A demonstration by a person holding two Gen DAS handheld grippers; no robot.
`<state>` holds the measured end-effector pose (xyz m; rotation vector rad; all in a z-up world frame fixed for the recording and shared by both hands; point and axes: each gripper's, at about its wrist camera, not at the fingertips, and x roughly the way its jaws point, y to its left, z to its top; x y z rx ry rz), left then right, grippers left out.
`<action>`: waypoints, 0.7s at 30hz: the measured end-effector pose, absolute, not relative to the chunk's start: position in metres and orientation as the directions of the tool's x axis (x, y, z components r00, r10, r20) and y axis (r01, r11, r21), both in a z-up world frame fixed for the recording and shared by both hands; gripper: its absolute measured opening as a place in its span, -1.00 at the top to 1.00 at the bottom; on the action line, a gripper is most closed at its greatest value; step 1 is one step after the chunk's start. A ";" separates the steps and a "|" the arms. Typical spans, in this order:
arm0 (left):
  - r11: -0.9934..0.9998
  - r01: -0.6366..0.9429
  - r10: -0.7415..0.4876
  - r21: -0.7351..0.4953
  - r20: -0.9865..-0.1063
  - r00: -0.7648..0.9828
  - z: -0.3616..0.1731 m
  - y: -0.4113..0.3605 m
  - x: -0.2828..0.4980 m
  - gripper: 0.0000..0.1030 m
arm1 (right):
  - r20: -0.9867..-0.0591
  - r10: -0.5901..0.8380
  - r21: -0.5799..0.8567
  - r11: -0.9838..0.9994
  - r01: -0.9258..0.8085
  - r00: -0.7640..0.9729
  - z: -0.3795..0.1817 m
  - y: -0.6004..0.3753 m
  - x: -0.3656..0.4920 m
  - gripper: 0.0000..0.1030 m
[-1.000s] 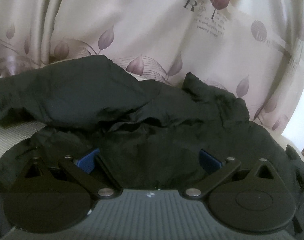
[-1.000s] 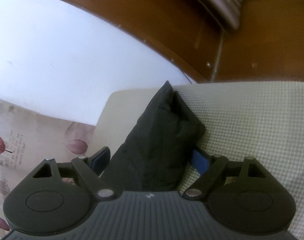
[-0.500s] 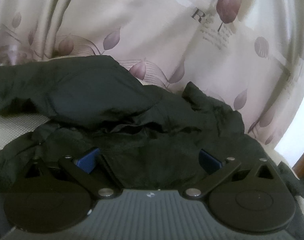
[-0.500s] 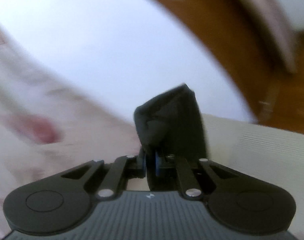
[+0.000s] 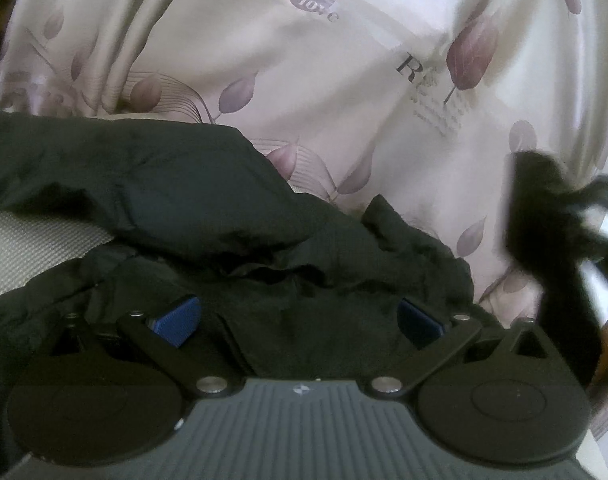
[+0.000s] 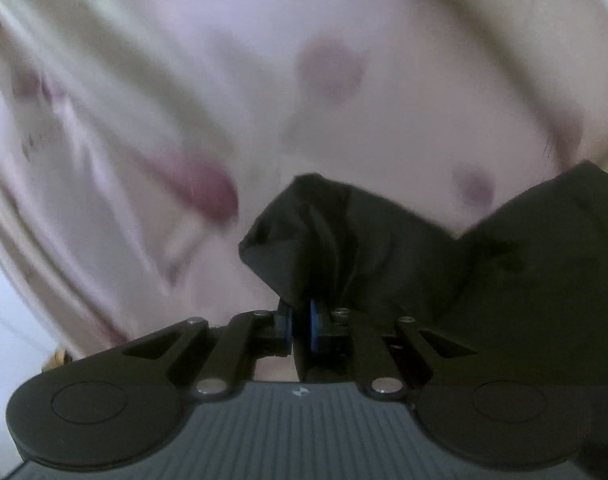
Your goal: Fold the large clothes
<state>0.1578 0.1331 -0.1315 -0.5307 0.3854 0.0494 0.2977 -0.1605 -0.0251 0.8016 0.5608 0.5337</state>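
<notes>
A crumpled black padded garment [image 5: 207, 216] is spread on a pale woven bed surface [image 5: 27, 240] before a leaf-printed curtain [image 5: 344, 80]. The left tool [image 5: 299, 316] is held wide open over it, nothing pinched. The right tool [image 6: 299, 320] is clamped on a garment corner, raised, seemingly for folding over.

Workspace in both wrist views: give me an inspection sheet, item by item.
Surface: pale woven mat, partly covered.
Job's things: crumpled black fabric garment spread on it; one end lifted.
Clutter: nothing seen.
Grippers: left gripper open over the garment; right gripper shut on the garment's end.
Cables: nothing seen.
Surroundings: pale curtain with purple leaf print behind; right wrist view blurred.
</notes>
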 end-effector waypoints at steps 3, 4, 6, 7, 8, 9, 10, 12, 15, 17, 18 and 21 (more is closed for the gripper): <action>0.856 -0.153 -0.044 -0.494 -0.364 0.930 -0.132 0.136 0.156 -1.00 | -0.321 0.676 0.786 0.581 -0.211 0.663 -0.068 -0.118 0.296 0.85; 0.853 -0.155 -0.042 -0.499 -0.361 0.932 -0.132 0.137 0.155 -1.00 | -0.344 0.681 0.784 0.587 -0.201 0.647 -0.082 -0.108 0.294 0.85; 0.847 -0.155 -0.044 -0.509 -0.359 0.932 -0.133 0.138 0.155 -1.00 | -0.367 0.701 0.789 0.583 -0.195 0.611 -0.101 -0.093 0.289 0.85; 0.845 -0.156 -0.044 -0.511 -0.358 0.933 -0.133 0.139 0.155 -1.00 | -0.389 0.704 0.775 0.599 -0.203 0.594 -0.108 -0.084 0.287 0.85; 0.844 -0.157 -0.043 -0.513 -0.357 0.933 -0.133 0.139 0.155 -1.00 | -0.418 0.699 0.751 0.625 -0.212 0.581 -0.112 -0.076 0.286 0.85; 0.843 -0.157 -0.044 -0.515 -0.357 0.933 -0.133 0.139 0.155 -1.00 | -0.447 0.693 0.722 0.653 -0.229 0.566 -0.114 -0.068 0.288 0.85; 0.842 -0.157 -0.045 -0.516 -0.357 0.933 -0.133 0.139 0.155 -1.00 | -0.484 0.686 0.684 0.684 -0.254 0.544 -0.118 -0.058 0.288 0.84; 0.840 -0.157 -0.045 -0.520 -0.355 0.934 -0.133 0.140 0.155 -1.00 | -0.547 0.655 0.607 0.739 -0.292 0.520 -0.124 -0.043 0.288 0.83; 0.835 -0.159 -0.046 -0.526 -0.355 0.934 -0.133 0.141 0.155 -1.00 | -0.603 0.612 0.502 0.790 -0.353 0.512 -0.129 -0.027 0.283 0.83; 0.832 -0.159 -0.047 -0.531 -0.354 0.934 -0.133 0.142 0.155 -1.00 | -0.617 0.606 0.465 0.796 -0.388 0.502 -0.132 -0.026 0.277 0.81; 0.830 -0.160 -0.048 -0.534 -0.353 0.934 -0.133 0.142 0.155 -1.00 | -0.618 0.605 0.460 0.796 -0.393 0.502 -0.131 -0.030 0.275 0.81; 0.827 -0.143 -0.073 -0.544 -0.355 0.932 -0.131 0.146 0.154 -1.00 | -0.594 0.612 0.470 0.791 -0.392 0.523 -0.119 -0.040 0.265 0.58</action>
